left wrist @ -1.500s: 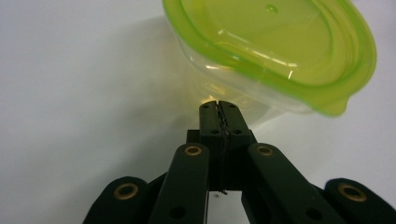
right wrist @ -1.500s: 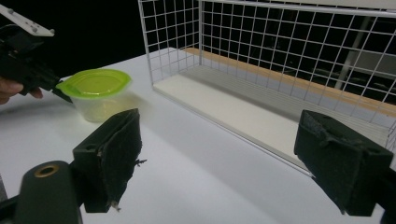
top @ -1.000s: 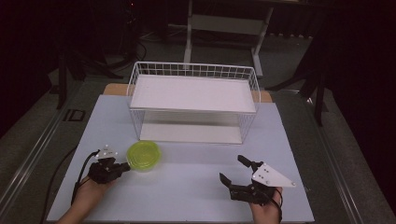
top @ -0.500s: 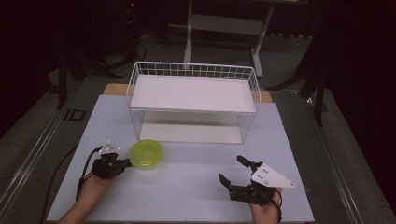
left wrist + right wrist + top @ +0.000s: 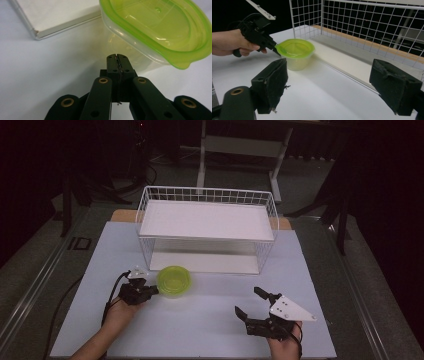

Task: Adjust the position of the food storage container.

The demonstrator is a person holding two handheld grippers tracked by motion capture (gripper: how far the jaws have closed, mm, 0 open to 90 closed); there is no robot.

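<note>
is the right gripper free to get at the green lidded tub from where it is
Probably yes. The right gripper stands open, with bare table between it and the green lidded tub. The left gripper, shut, sits at the tub's far side, so only that side is taken.

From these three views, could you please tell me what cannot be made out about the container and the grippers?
- Whether the shut left gripper touches the green-lidded container: in the left gripper view its tips sit under the overhanging lid rim.
- The container's contents: the tinted lid blurs them in every view.
- The container's right side: cut off by the frame edge, left gripper view.
- The right gripper: jaws open, body cut off below.
</note>
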